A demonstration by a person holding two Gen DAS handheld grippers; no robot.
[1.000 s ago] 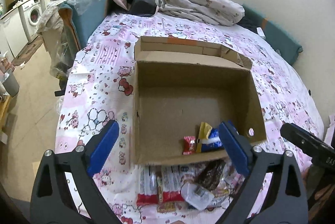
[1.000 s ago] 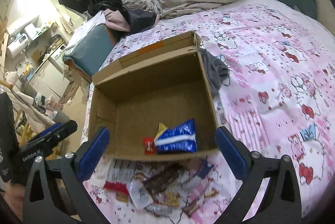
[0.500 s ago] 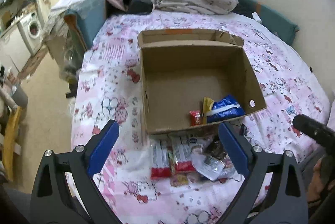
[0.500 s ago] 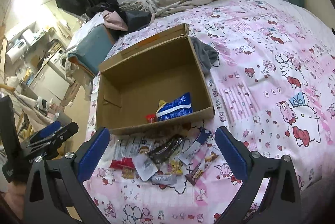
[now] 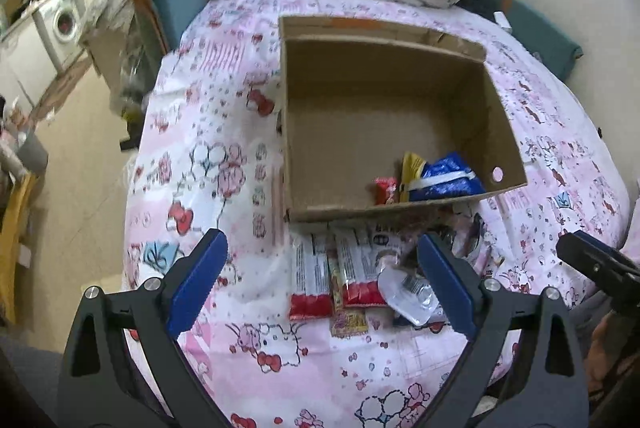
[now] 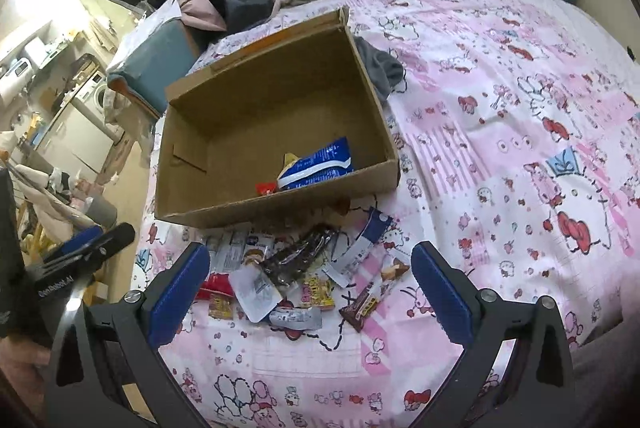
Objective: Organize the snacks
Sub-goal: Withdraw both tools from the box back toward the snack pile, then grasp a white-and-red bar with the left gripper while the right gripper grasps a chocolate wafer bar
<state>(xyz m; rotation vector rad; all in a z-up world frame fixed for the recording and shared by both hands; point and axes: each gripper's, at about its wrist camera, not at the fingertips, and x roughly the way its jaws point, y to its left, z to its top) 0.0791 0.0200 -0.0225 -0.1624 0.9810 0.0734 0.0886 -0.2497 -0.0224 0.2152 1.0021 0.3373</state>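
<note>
Hovering wide open and empty, the left gripper [image 5: 320,280] and right gripper [image 6: 310,282] both hang above the snack pile [image 6: 296,276] on the bedsheet [image 6: 520,107], just outside the near wall of the box [image 6: 256,203]. Inside the box lie a blue bag [image 6: 316,165] and a small red candy [image 6: 266,187]. The wrappers look light, thin and slippery, likely to crumple or slide; I would pinch a bar such as the chocolate bar [image 6: 376,292] across its middle, not its crimped end. Compared with a second ago, both grippers have pulled back and risen, so the whole pile now shows.
</note>
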